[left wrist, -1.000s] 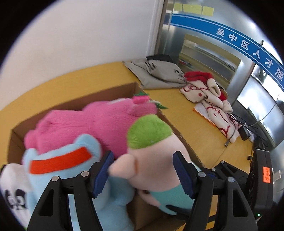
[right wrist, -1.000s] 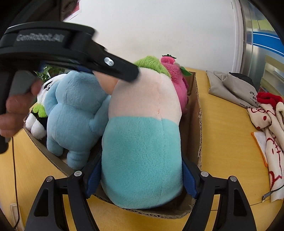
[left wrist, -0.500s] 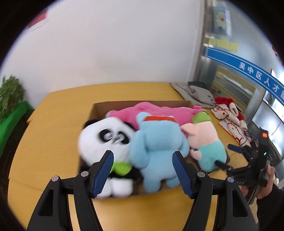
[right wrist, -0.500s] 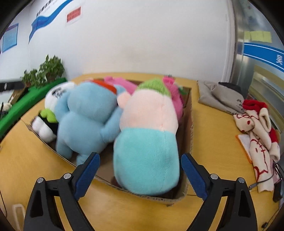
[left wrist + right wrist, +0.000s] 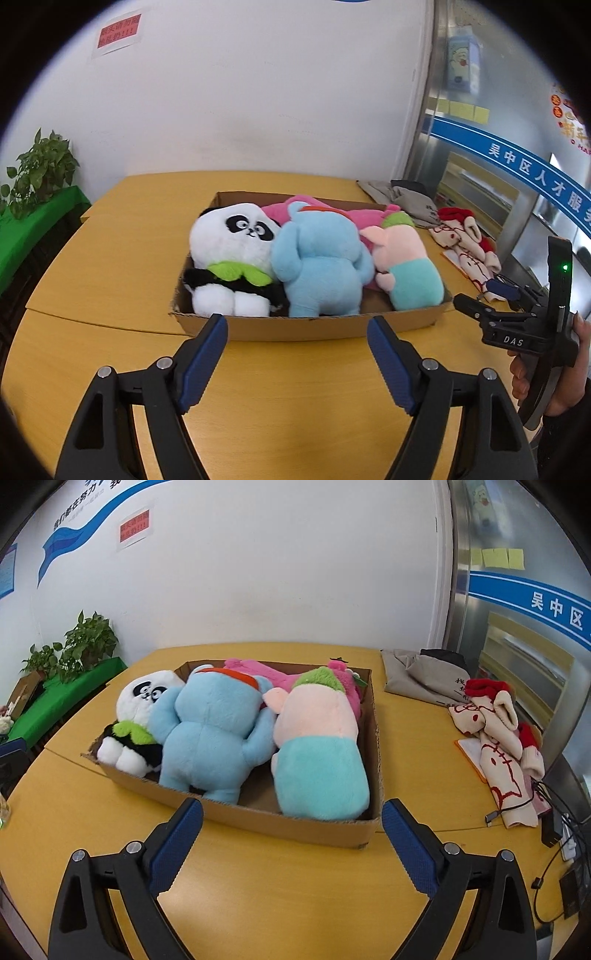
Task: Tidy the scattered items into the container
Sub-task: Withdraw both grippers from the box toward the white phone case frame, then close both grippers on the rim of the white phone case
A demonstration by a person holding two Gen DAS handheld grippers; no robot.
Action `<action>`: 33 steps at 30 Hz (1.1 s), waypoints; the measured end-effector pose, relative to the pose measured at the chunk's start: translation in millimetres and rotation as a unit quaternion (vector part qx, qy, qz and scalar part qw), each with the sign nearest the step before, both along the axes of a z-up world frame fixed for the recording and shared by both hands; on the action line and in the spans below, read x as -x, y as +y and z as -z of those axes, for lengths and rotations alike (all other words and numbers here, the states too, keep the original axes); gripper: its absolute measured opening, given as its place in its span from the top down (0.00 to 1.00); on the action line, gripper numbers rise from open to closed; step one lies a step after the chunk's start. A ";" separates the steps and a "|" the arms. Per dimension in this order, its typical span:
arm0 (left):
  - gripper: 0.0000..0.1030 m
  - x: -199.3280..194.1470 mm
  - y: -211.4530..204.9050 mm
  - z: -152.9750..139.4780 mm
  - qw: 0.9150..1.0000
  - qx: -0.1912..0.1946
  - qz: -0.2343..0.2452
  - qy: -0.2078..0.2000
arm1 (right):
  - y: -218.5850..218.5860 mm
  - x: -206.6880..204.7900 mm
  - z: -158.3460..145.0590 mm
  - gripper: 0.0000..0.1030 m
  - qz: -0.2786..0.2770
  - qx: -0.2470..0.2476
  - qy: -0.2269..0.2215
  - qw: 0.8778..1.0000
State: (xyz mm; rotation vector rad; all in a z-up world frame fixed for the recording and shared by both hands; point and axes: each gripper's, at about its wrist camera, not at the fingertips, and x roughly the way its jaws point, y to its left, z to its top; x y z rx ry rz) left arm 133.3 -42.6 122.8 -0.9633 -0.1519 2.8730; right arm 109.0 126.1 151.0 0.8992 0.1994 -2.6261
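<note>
While tongs (image 5: 297, 363) gape, box (image 5: 314, 326) just ahead, w/ plushies (image 5: 321, 266)

Corrugated cardboard box (image 5: 310, 326), matt brown, rough torn rim. Panda plush (image 5: 232, 254), blue plush (image 5: 210, 734) and pig plush (image 5: 317, 746): fuzzy fleece. Smooth, lightly glossy wood-look finish is being shown by the table (image 5: 280, 897). Gripper pads (image 5: 175, 849): textured blue rubber; arms matt black plastic.

Blue band (image 5: 517, 162) across the glass partition carries white characters "吴中区人才服"; the right wrist view shows only "吴中区" on it. "DAS" in white on the black body of the right gripper (image 5: 476, 295). Red wall notice (image 5: 119, 31): print too small to read. Grey folded cloth (image 5: 424, 675): dark characters, illegible.
</note>
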 end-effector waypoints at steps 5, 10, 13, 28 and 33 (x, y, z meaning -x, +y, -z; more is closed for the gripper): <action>0.24 -11.9 10.9 1.2 1.000 -0.001 0.020 0.004 | -3.2 -26.7 -4.3 0.04 0.000 -0.005 0.006 1.000; 0.24 -20.5 9.6 2.0 1.000 -0.004 0.026 0.006 | -5.9 -44.8 -9.8 0.04 -0.001 -0.007 0.016 1.000; 0.24 -26.6 8.3 1.6 1.000 -0.006 0.028 0.009 | -6.0 -51.6 -12.6 0.04 0.001 -0.007 0.020 1.000; 0.24 -69.9 -0.9 71.7 0.996 0.007 0.058 -0.074 | -19.6 -142.8 89.3 0.04 -0.109 -0.016 -0.119 0.987; 0.26 -80.5 -5.8 115.4 0.988 0.012 0.075 -0.134 | -41.5 -183.0 118.0 0.05 -0.205 -0.024 -0.149 0.967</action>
